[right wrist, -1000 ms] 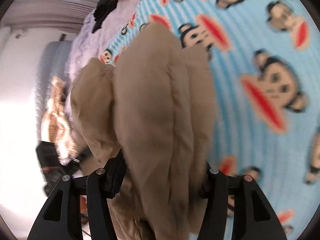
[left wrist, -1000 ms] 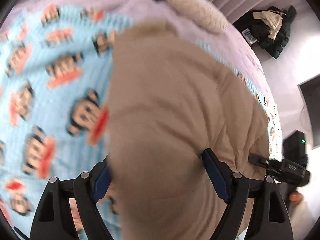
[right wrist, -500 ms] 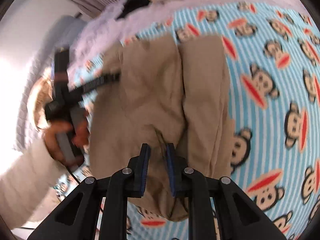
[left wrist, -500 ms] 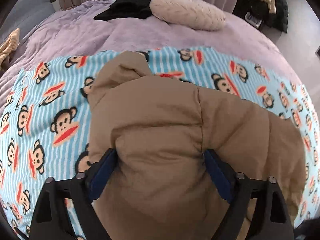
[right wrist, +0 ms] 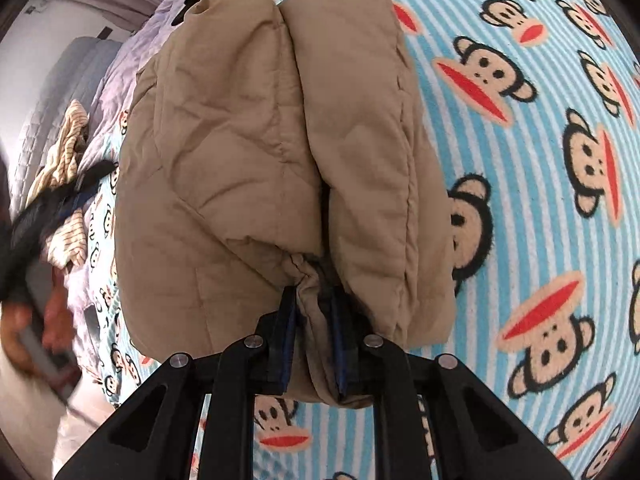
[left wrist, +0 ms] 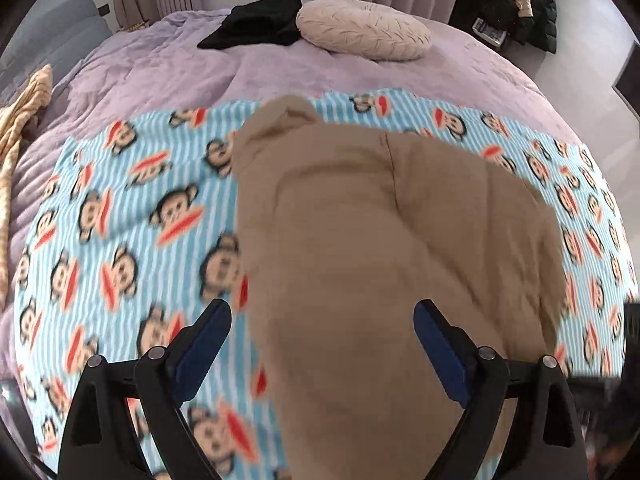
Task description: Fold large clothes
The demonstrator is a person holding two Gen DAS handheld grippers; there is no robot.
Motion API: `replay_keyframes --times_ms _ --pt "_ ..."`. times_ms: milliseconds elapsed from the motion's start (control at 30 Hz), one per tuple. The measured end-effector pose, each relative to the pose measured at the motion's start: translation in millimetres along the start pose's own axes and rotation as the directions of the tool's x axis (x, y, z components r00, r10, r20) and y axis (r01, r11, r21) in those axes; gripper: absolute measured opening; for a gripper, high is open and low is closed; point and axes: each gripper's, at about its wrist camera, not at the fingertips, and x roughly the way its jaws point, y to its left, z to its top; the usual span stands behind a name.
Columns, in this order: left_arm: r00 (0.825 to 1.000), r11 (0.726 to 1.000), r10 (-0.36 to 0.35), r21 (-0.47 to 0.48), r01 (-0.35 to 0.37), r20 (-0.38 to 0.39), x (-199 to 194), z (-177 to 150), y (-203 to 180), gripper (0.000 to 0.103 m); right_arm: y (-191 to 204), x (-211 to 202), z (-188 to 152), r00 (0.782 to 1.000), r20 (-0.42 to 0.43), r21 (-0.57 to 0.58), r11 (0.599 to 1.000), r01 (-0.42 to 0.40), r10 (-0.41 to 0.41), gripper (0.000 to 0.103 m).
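A tan puffy jacket (left wrist: 380,260) lies folded in a thick bundle on a blue striped monkey-print blanket (left wrist: 120,240). My left gripper (left wrist: 322,336) is open, its blue-padded fingers wide apart above the jacket's near-left edge, holding nothing. In the right wrist view the jacket (right wrist: 248,152) shows two folded halves side by side. My right gripper (right wrist: 314,336) is shut on a gathered fold of the jacket at its near edge. The blanket (right wrist: 540,160) spreads to the right of it.
A lilac bedspread (left wrist: 160,80) lies under the blanket. A cream round pillow (left wrist: 364,32) and a black garment (left wrist: 256,24) sit at the far side. A striped beige cloth (left wrist: 20,120) lies left. Dark coats (left wrist: 516,0) are piled far right.
My left gripper has let go of the jacket and pulled back, jaws wide. My right gripper, which closed half a second ago, stays pinched on the jacket's edge, closer in.
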Motion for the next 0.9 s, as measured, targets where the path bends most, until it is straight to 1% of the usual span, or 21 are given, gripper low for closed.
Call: replay_keyframes --times_ms 67,200,300,467,633,700,767,867,900 --pt "1.000 1.000 -0.002 -0.006 0.001 -0.024 -8 -21 3 0.093 -5 -11 -8 1.000 0.005 0.017 1.000 0.003 -0.003 0.018" --pt "0.995 1.000 0.012 -0.027 -0.015 -0.100 -7 -52 7 0.093 -3 -21 -16 1.000 0.000 0.020 0.999 0.028 -0.028 0.020" --pt "0.991 0.998 -0.010 -0.060 0.002 -0.130 -11 -68 11 0.093 -3 -32 -26 0.999 -0.001 0.030 0.999 0.044 -0.044 0.020" --pt "0.991 0.998 0.006 -0.067 -0.015 -0.132 -27 -77 17 0.093 -1 -57 -35 0.998 0.010 0.051 0.997 0.056 -0.056 0.020" --pt "0.990 0.997 -0.001 -0.079 -0.010 -0.141 -39 -79 20 0.093 0 -73 -44 0.998 0.012 0.073 0.996 0.060 -0.061 0.020" --pt "0.992 0.996 -0.009 -0.087 -0.002 -0.128 -44 -80 20 0.097 0 -78 -47 0.998 0.016 0.076 0.995 0.064 -0.066 0.020" --pt "0.993 0.996 -0.011 -0.090 0.001 -0.115 -48 -80 20 0.097 1 -81 -49 0.997 0.019 0.082 0.994 0.070 -0.071 0.020" --pt "0.993 0.997 -0.010 -0.080 0.001 -0.115 -49 -80 20 0.098 4 -86 -53 0.997 0.022 0.088 0.993 0.073 -0.076 0.020" --pt "0.993 0.997 -0.007 -0.075 -0.002 -0.115 -50 -80 19 0.100 6 -86 -54 0.997 0.022 0.089 0.993 0.076 -0.078 0.020"
